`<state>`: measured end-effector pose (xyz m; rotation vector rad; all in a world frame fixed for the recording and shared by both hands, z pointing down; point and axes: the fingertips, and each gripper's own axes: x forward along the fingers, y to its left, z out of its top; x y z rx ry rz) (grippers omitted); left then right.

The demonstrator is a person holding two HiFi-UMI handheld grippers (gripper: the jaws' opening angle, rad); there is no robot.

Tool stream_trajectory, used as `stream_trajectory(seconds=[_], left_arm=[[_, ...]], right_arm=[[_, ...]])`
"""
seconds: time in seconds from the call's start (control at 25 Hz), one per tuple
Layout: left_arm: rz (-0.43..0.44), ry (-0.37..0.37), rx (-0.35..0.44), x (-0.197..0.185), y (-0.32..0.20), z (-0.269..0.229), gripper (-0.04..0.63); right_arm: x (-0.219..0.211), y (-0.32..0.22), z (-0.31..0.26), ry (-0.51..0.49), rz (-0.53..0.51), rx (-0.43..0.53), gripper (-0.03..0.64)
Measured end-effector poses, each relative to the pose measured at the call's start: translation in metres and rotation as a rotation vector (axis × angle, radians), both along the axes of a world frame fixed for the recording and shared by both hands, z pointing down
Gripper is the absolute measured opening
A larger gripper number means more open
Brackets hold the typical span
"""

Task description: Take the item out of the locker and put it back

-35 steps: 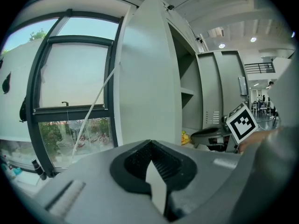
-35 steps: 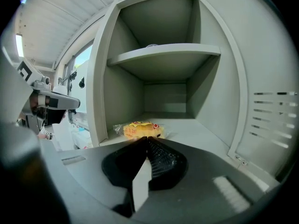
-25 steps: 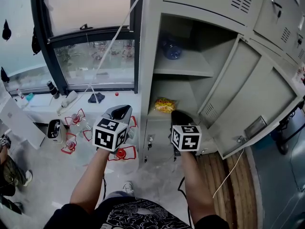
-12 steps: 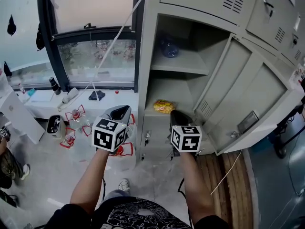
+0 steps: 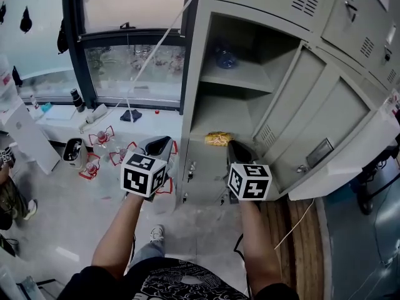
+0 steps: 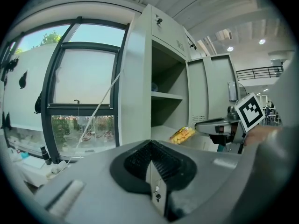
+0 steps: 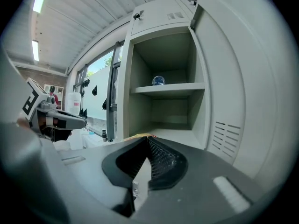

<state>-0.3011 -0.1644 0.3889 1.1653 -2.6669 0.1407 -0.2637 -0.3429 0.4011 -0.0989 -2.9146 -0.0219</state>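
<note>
- Yellow snack bag (image 5: 217, 139): lies on the lower shelf of the open locker (image 5: 195, 74), near the front edge, nothing touching it
- 1 blue round thing (image 5: 225, 58) on the shelf above; unclear whether it belongs to your job
- Locker door (image 5: 325, 114) stands wide to the right, so access is free
- Your right gripper (image 5: 235, 149): just in front of the lower shelf, tip near the bag's right side but apart from it; jaws pressed together, nothing between them
- Your left gripper (image 5: 156, 146): off to the left, outside the locker frame, well apart from the bag; jaws likewise together and empty
- Reading: the bag is in the locker and both tools are bare, so either the take-out has not begun or the return is already done; the pictures do not settle which
- If it has not begun, you need the right jaws parted before reaching in
</note>
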Motion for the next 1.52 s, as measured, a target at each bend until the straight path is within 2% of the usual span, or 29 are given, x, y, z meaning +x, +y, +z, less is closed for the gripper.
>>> stream_trajectory(seconds=[0.4,1.24,1.52], left_arm=[[0.037,0.012,-0.020,0.028,0.008,0.007,0.000],[0.279,0.029,-0.016,0.053,0.038,0.010,0.000],[0.355,0.040,-0.001,0.063,0.028,0.016,0.000]], right_arm=[[0.036,0.012,0.006,0.004,0.028,-0.015,0.023],[0.114,0.059,0.005,0.014,0.285,-0.024,0.023],[0.141,0.062,0.003,0.008,0.363,-0.011,0.023]])
